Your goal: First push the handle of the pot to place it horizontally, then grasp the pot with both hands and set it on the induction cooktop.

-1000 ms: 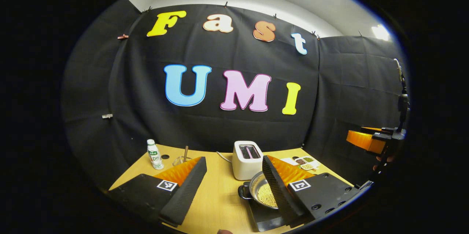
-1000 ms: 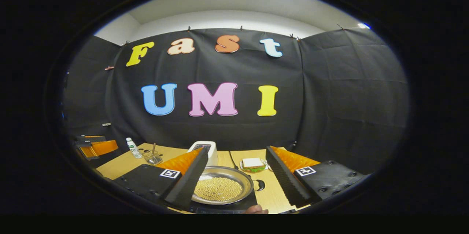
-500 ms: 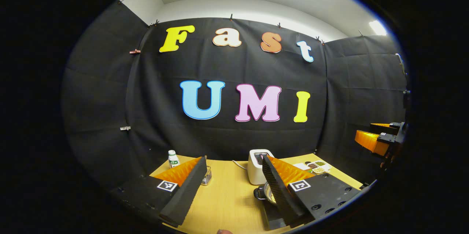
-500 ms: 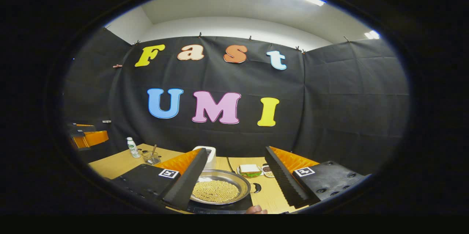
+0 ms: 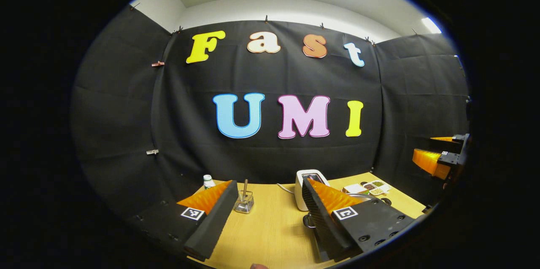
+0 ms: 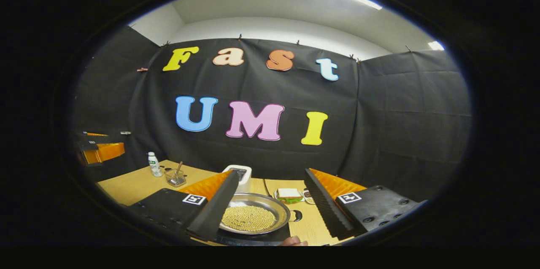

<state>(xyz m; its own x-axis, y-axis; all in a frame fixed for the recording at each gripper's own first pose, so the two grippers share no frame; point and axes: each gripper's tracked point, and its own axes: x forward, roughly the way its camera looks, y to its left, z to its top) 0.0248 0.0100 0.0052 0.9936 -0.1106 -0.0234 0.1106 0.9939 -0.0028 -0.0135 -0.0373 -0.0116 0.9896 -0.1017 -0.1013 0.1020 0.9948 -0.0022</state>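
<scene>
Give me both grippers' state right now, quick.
Left gripper: open, holding nothing, above the table.
Right gripper: open, holding nothing; the pot sits on the cooktop beyond its fingers.

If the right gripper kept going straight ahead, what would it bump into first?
Probably the pot: it sits on the cooktop just ahead of the open right gripper, between its fingers. Depth is hard to judge; if it passed above, the white toaster comes next.
</scene>
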